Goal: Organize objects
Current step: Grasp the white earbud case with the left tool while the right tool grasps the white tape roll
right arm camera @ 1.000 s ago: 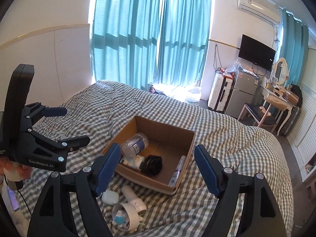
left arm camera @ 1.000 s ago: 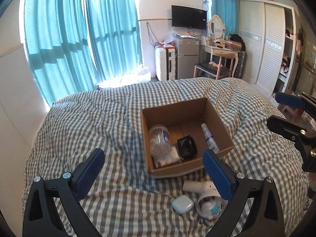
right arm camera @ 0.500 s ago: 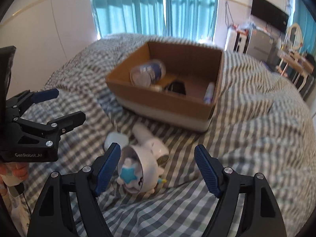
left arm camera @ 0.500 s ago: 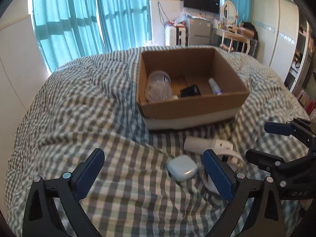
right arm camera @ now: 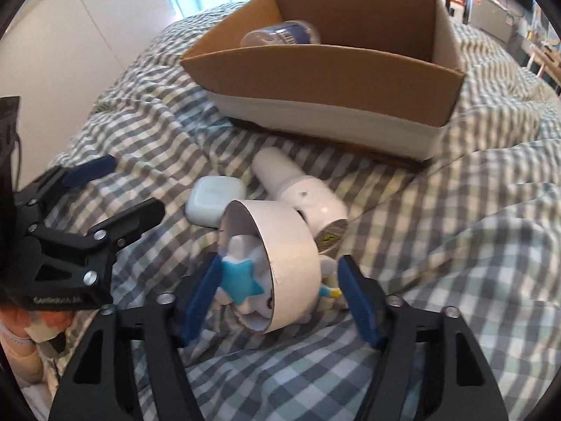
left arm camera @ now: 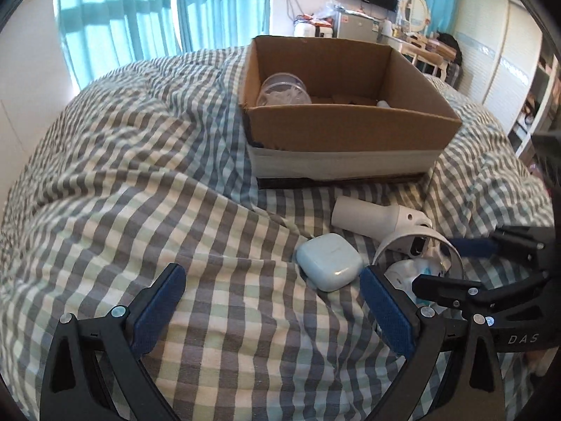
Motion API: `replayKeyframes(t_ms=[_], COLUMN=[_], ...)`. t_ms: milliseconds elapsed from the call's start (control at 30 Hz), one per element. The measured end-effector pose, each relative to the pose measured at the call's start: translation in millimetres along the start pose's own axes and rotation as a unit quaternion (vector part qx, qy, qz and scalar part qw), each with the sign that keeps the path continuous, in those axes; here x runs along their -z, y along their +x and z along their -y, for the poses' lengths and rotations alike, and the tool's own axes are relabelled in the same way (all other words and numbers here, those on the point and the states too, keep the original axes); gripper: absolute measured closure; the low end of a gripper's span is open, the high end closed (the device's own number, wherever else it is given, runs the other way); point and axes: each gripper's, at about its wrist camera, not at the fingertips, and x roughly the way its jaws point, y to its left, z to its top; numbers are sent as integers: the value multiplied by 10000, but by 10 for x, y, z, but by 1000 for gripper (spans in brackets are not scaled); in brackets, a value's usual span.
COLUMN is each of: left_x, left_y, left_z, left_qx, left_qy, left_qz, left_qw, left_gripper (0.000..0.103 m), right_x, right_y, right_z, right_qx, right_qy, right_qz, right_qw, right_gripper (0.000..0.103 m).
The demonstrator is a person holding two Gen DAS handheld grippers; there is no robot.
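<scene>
A white handheld fan (right arm camera: 291, 245) with a blue star in its round head lies on the checked bedspread in front of a cardboard box (right arm camera: 326, 77). My right gripper (right arm camera: 280, 298) is open, its blue pads either side of the fan's head, close to it. A pale blue earbud case (left arm camera: 329, 261) lies left of the fan, also in the right wrist view (right arm camera: 214, 200). My left gripper (left arm camera: 270, 312) is open and empty, low over the bed just short of the case. The fan (left arm camera: 382, 217) and box (left arm camera: 347, 129) show in the left wrist view.
The box holds a clear plastic jar (left arm camera: 284, 91) and other items mostly hidden by its near wall. The bedspread (left arm camera: 122, 175) is rumpled with folds. Teal curtains (left arm camera: 122, 17), a fridge, dresser and wardrobe stand beyond the bed.
Both grippers came down and forward toward the bed. The right gripper's fingers have narrowed and now straddle the fan's head; the left now sits just before the earbud case.
</scene>
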Motion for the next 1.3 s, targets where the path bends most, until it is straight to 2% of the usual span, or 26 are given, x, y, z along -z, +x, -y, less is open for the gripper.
replayKeyframes(t_ms=[133, 367, 600, 800, 933, 1033, 1133, 1200, 1300], left_x=[8, 20, 19, -36, -95, -130, -148, -140, -120], left_y=[-27, -28, 5, 181, 335, 455, 605, 712, 786], left_z=[-56, -57, -7, 211, 355, 402, 430, 424, 448], left_qx=[123, 103, -25, -172, -35, 14, 161, 200, 230], left_qy=[-146, -134, -4, 500, 716, 732, 714, 673, 742], left_qz=[28, 14, -83, -389, -551, -630, -796, -970, -1053], left_qw=[9998, 9999, 10000, 9978, 9959, 9953, 9941, 9928, 9914], left_gripper=[1, 1, 1, 1, 1, 1, 10, 25, 27], right_x=[16, -16, -83, -170, -166, -149, -131, -131, -86], right_y=[-97, -352, -779, -1024, -1014, -956, -885, -852, -791], right_z=[-90, -187, -171, 69, 230, 370, 467, 505, 535], right_qx=[50, 53, 47, 722, 1267, 1302, 1136, 1057, 973], right_qy=[-132, -169, -145, -52, -22, 96, 211, 252, 332], right_qz=[130, 417, 970, 1320, 1388, 1331, 1290, 1276, 1232], right_qw=[9998, 9990, 9952, 9886, 9822, 9825, 9849, 9859, 9870], right_gripper=[74, 75, 75, 75, 75, 75, 75, 75, 75])
